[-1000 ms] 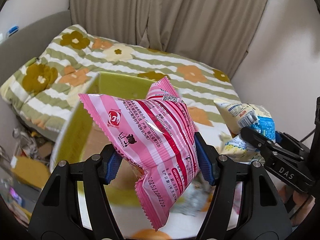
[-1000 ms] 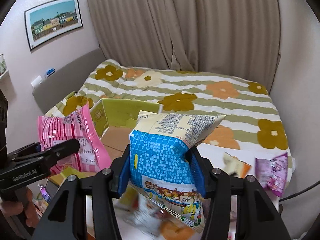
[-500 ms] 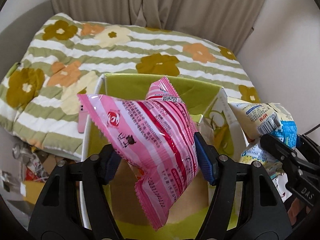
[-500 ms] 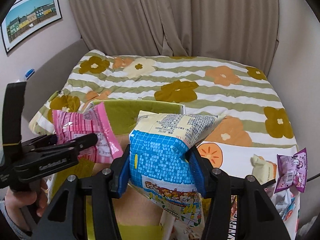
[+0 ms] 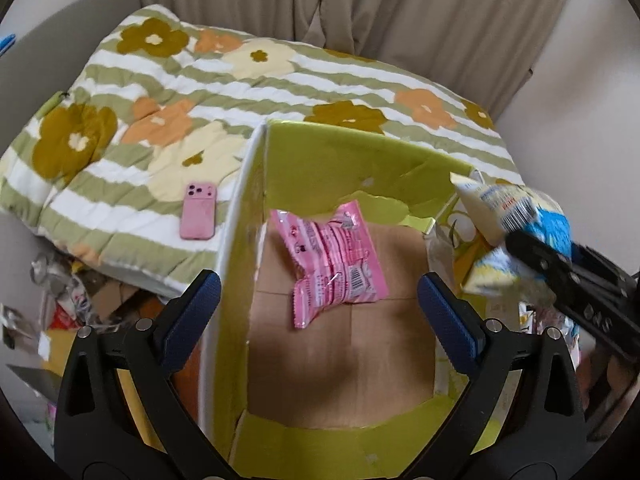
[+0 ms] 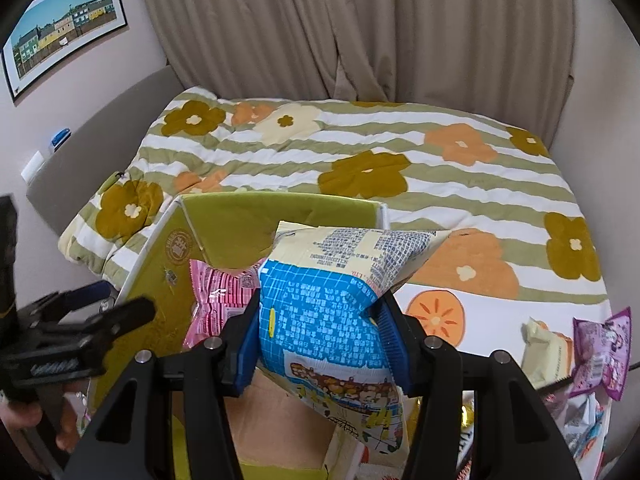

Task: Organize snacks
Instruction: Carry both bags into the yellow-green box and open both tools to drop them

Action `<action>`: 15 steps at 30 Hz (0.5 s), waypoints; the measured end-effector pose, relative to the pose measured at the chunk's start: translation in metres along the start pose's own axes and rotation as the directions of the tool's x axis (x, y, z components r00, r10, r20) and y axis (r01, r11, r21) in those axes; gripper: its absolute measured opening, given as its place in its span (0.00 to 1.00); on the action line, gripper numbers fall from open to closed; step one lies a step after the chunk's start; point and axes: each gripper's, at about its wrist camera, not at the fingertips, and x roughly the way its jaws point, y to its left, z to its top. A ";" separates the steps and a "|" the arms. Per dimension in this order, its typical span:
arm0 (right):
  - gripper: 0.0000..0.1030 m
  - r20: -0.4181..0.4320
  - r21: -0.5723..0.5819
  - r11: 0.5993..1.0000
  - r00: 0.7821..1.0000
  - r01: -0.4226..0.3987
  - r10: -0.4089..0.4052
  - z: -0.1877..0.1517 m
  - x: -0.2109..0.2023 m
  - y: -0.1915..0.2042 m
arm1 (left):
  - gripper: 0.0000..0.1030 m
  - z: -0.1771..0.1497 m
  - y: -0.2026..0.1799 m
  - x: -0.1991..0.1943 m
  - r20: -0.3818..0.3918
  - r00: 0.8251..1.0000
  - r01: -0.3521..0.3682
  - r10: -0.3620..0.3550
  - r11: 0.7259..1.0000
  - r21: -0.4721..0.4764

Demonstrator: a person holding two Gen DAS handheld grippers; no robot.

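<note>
A pink smartphone [image 5: 198, 211] lies on the flower-patterned striped bedspread [image 5: 160, 92] left of the green-walled cardboard box [image 5: 320, 164]. The left gripper [image 5: 318, 300] hangs with fingers spread apart above the box, where the pink striped snack packet [image 5: 334, 266] lies on the brown floor. To the right, the right gripper [image 6: 320, 344] is clamped on the blue-and-cream snack bag [image 6: 332, 308] near the box's right wall.

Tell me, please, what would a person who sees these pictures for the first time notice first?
First, the pink snack bag lying on the brown bottom of the green box, under the open left gripper. Next, the blue and cream snack bag clamped in the right gripper above that box. Behind lies the flowered quilt, with a pink phone on it.
</note>
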 end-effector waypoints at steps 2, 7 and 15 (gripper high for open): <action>0.48 0.000 -0.008 1.000 1.000 -0.013 0.013 0.004 0.007 0.003 | 0.95 0.000 0.003 -0.001 0.006 1.000 -0.022 0.022 1.000 0.002; 0.49 0.003 -0.047 0.998 0.999 -0.045 0.046 0.016 0.024 0.014 | 0.95 0.003 0.011 -0.005 0.014 0.999 -0.042 0.042 0.999 -0.010; 1.00 -0.004 -0.060 0.996 0.998 -0.060 0.060 0.015 0.037 0.020 | 0.95 0.001 0.012 -0.009 0.019 0.998 -0.067 0.067 0.997 0.023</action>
